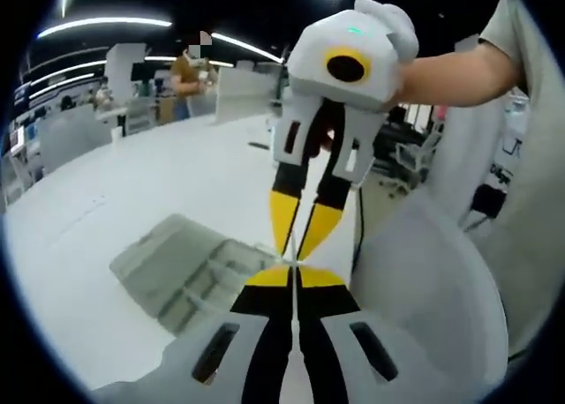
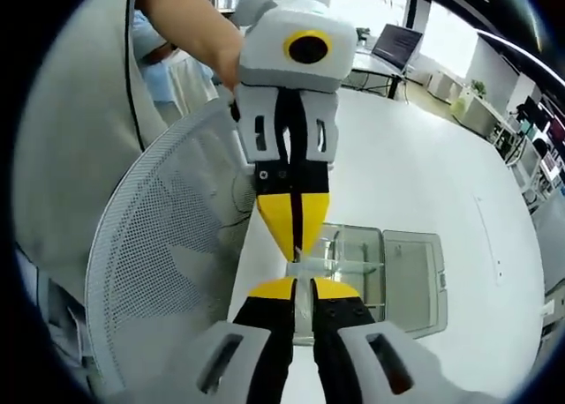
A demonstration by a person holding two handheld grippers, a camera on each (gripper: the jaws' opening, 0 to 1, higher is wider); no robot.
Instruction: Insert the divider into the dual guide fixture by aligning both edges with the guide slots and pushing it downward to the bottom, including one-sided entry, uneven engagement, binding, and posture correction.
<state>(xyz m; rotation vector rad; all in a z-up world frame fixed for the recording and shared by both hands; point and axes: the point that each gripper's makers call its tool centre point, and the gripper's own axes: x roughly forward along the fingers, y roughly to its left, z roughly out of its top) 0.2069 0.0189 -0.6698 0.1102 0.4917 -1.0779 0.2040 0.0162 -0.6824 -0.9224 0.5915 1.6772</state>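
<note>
Divider (image 2: pixel 340 265): thin clear sheet, held above dual guide fixture (image 2: pixel 402 280) on white tabletop (image 2: pixel 424 175). Left gripper (image 1: pixel 292 276) and right gripper (image 2: pixel 302 285): fingers pinched narrow on sheet's opposite edges. Advice: level both edges, lower evenly.

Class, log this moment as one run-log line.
left gripper: shut on divider | right gripper: shut on divider | divider: above fixture, not seated

Both grippers meet tip to tip above the fixture (image 2: pixel 380 276): left gripper (image 1: pixel 291 276) and right gripper (image 2: pixel 303 288) each pinch the thin divider (image 2: pixel 311 265) edge.
</note>
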